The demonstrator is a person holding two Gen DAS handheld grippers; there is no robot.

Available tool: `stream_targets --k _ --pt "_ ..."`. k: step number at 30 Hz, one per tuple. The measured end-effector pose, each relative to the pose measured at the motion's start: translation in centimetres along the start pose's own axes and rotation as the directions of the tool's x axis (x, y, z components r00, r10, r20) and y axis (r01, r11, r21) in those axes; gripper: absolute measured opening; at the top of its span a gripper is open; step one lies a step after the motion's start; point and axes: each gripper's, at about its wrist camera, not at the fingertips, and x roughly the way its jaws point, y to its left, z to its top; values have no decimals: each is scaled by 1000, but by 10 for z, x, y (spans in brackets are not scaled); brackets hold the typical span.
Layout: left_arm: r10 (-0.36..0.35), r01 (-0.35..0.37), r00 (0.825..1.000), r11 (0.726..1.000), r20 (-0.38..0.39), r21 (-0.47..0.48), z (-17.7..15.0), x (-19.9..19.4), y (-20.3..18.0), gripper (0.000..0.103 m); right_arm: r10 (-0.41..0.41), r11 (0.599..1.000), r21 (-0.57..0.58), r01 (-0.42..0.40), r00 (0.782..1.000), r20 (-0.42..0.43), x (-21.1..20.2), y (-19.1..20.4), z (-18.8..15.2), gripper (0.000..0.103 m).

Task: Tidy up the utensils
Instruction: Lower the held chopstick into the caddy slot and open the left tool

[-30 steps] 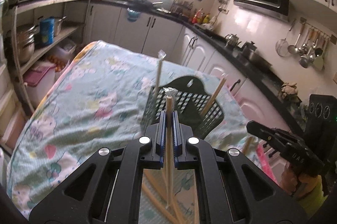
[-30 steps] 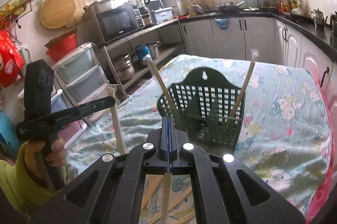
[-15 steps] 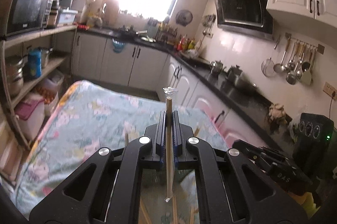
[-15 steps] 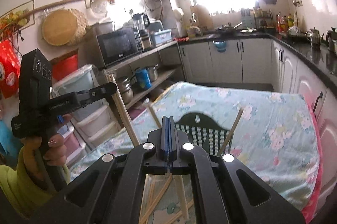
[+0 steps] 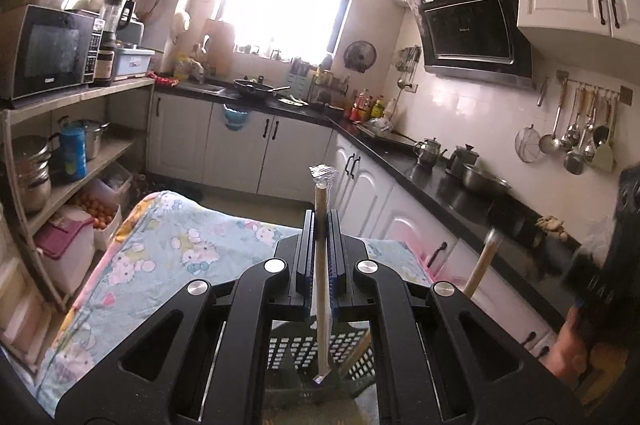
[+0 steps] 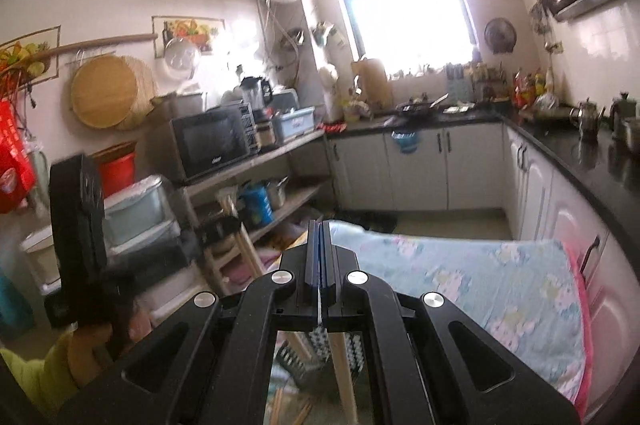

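Observation:
My left gripper [image 5: 321, 221] is shut on a wrapped pair of chopsticks [image 5: 321, 265], held upright, its lower end over the dark green utensil basket [image 5: 308, 353] just below the jaws. My right gripper [image 6: 319, 233] is shut on another wrapped pair of chopsticks [image 6: 340, 357] that hangs below the jaws, over the basket [image 6: 296, 357]. The right gripper's chopsticks also show in the left wrist view [image 5: 482, 265]; the left gripper's chopsticks show blurred in the right wrist view [image 6: 240, 225]. Loose chopsticks [image 6: 288, 405] lie on the cloth.
The table has a flowered blue cloth [image 5: 180, 253]. Shelves with pots and a microwave [image 5: 44, 53] stand at the left. A black counter [image 5: 440, 185] with kettles runs along the right wall. White cabinets [image 6: 420, 169] stand behind the table.
Both grippers have risen and tilted up, each with its chopsticks. The basket has dropped from mid-view to under the jaws. The right gripper has moved closer to the left.

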Motion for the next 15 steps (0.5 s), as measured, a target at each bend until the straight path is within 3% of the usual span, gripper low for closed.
stream_targets --k 8,15 --pt "17 -17 1000 999 -11 28 -18 25 -3 1 -46 999 -21 48 995 83 17 -16 12 1" --pt "28 -26 999 998 -34 58 -42 41 -5 1 -106 994 -14 108 991 87 35 -37 -12 1"
